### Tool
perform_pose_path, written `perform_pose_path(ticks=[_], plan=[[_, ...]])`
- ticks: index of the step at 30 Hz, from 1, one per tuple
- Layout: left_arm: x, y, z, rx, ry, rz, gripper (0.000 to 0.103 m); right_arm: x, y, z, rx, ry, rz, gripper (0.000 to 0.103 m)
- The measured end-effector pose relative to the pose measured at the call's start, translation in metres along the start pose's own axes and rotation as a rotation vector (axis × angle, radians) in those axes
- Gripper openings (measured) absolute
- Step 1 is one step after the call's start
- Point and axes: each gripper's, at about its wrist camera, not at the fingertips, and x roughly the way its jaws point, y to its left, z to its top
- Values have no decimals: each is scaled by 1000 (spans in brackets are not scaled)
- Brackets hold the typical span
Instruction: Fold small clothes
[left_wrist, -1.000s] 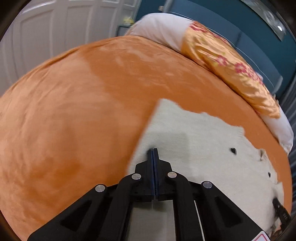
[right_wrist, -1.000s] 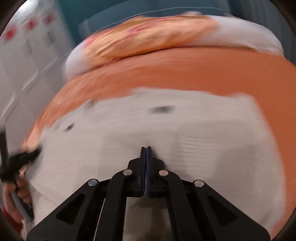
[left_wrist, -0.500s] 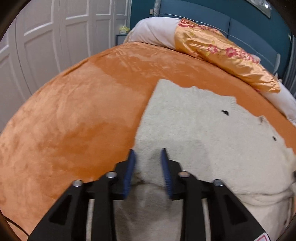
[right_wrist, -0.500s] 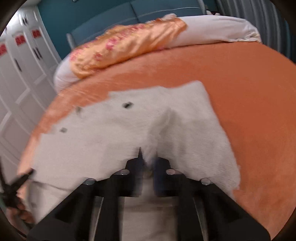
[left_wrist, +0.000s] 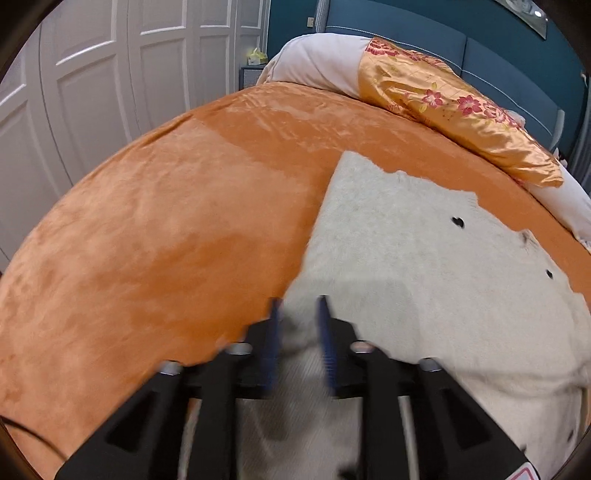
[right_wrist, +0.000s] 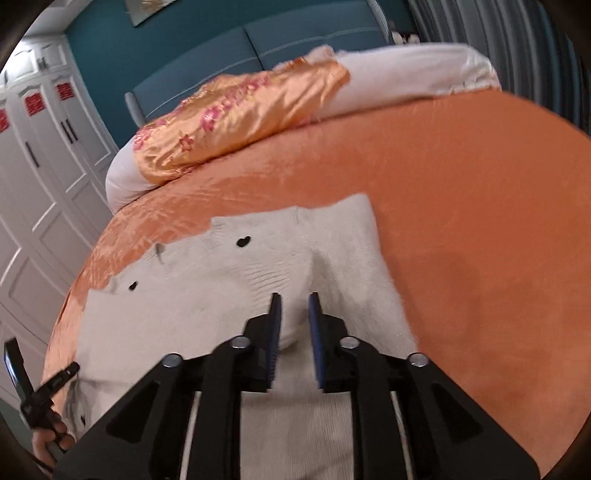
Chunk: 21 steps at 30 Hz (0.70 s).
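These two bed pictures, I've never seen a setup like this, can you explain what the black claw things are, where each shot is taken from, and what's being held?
No robot here: a person holds a two-finger gripper in each hand, each with a fisheye camera looking along its fingers. One picture looks past the left gripper, the other past the right gripper. The blue strips are their pads. On the orange bedspread lies a cream knitted garment with small dark buttons, folded over. Pillows sit by the teal headboard. Both grippers' jaws are opening above the garment's near edge, and neither pinches the cloth now. In the right view's lower left corner, the person's hand holds the other gripper.
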Motion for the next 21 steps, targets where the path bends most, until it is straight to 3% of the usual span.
perform_pose_path(ticks=[1, 4, 6, 10, 15, 21], plan=[[-11, 4, -4, 1, 2, -10, 49, -20, -1, -8, -12, -5, 6, 39], [-46, 22, -25, 12, 13, -43, 61, -65, -4, -32, -68, -4, -30, 53], [-68, 37, -45, 12, 39, -59, 64, -100, -11, -57, -116, 30, -73, 58], [-103, 68, -92, -22, 148, -87, 66, -150, -31, -118, -105, 175, -81, 59], [-133, 90, -145, -94, 253, -126, 66, -181, -41, -175, -49, 283, -51, 61], [-147, 88, -165, -136, 255, -178, 69, -180, -43, -200, 18, 308, -18, 62]])
